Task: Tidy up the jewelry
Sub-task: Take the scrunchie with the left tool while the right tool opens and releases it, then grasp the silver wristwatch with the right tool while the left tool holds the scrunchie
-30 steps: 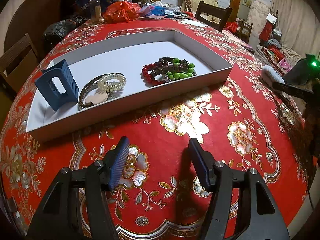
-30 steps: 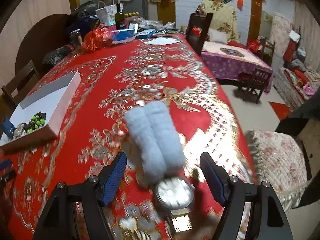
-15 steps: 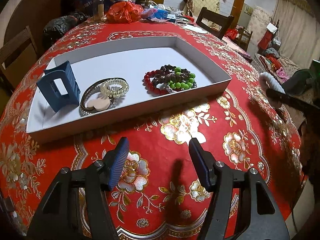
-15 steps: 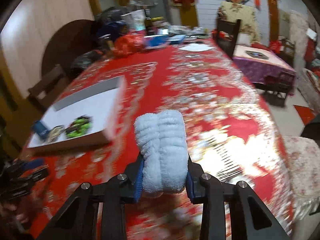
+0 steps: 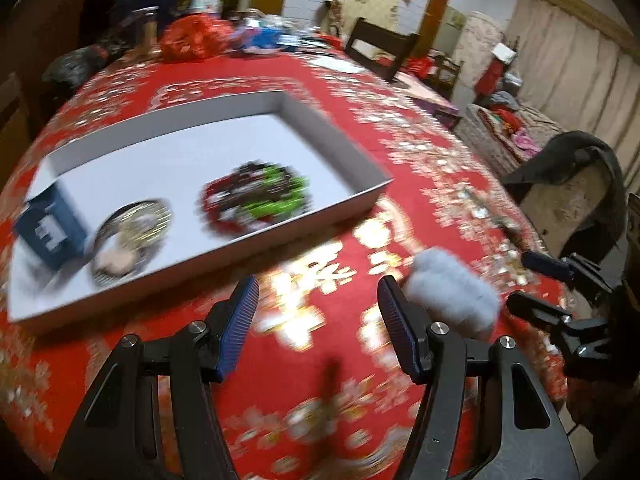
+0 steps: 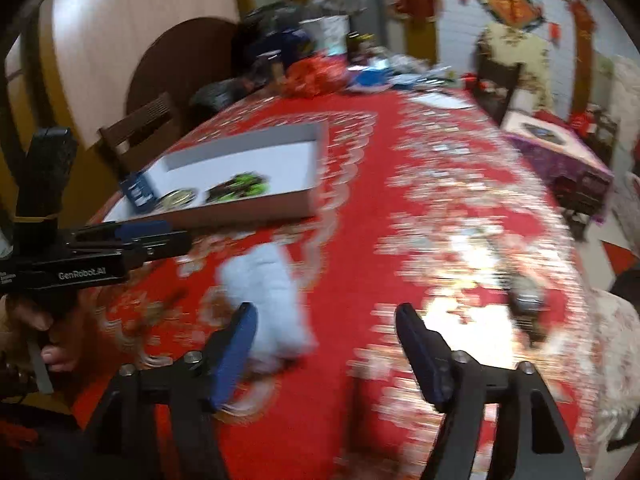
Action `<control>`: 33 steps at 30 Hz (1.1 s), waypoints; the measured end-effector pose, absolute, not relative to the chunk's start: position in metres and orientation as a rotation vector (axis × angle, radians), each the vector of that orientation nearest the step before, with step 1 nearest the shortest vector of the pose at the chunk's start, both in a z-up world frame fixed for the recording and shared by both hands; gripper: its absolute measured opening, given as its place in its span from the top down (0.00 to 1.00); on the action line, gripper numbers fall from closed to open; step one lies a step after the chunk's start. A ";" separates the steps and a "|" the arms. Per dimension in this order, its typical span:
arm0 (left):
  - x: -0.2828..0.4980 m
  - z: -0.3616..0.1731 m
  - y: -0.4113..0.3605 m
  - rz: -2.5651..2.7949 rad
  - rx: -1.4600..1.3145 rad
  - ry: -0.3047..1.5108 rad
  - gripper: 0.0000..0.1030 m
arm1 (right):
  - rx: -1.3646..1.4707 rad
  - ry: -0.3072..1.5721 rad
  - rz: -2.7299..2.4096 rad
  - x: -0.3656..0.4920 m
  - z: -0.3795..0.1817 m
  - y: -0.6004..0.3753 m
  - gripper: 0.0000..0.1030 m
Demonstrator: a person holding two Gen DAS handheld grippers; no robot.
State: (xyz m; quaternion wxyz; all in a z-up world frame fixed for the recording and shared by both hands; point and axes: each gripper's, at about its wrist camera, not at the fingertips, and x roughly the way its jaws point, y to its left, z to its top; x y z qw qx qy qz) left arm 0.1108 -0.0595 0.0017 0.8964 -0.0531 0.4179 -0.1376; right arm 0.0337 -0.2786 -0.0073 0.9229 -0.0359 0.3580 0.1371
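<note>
- Left tongs (image 5: 318,322): blue ribbed pads spread wide, nothing between them, hovering over the red-and-gold floral-cloth bench (image 5: 320,380).
- Right tongs (image 6: 326,354): pads also wide apart, gripping nothing; frames are motion-blurred.
- Fluffy pale blue-white rolled plush piece (image 6: 268,300) lies on the cloth just beside the right tongs' left pad, not clamped; whether it touches the pad cannot be told through the blur. In the left wrist view the same piece (image 5: 450,292) sits just right of the left tongs' right pad.
- Small dark round item, maybe a watch (image 6: 526,308), on the cloth to the right of the right tongs; too blurred to be sure.
- Shallow white cardboard tray (image 5: 344,160) stands on the bench beyond the left tongs.
- Inside the tray: pile of red, dark and green beaded bracelets (image 5: 256,198) near the middle; pearly bracelet with a round pinkish piece on a dark hoop (image 5: 130,236) to its left; blue plastic claw hair clip (image 5: 50,232) at the tray's left end.
- Red plastic bag (image 5: 192,38) and other clutter at the far end of the bench.
- Dark wooden chair (image 5: 376,50) at the far right side.
</note>
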 end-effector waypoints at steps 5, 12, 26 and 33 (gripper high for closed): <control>0.128 -0.002 -0.105 -0.434 -0.093 0.902 0.40 | -0.006 0.704 0.091 0.036 -0.001 -0.359 0.24; 0.131 -0.016 -0.141 -0.483 -0.023 0.930 0.42 | -0.009 0.799 0.092 0.076 -0.022 -0.391 0.27; 0.100 0.002 -0.113 -0.430 -0.022 0.847 0.79 | -0.048 0.814 0.081 0.087 -0.031 -0.384 0.67; 0.098 -0.001 -0.079 -0.390 -0.091 0.854 0.79 | -0.014 0.760 0.094 0.057 -0.021 -0.358 0.67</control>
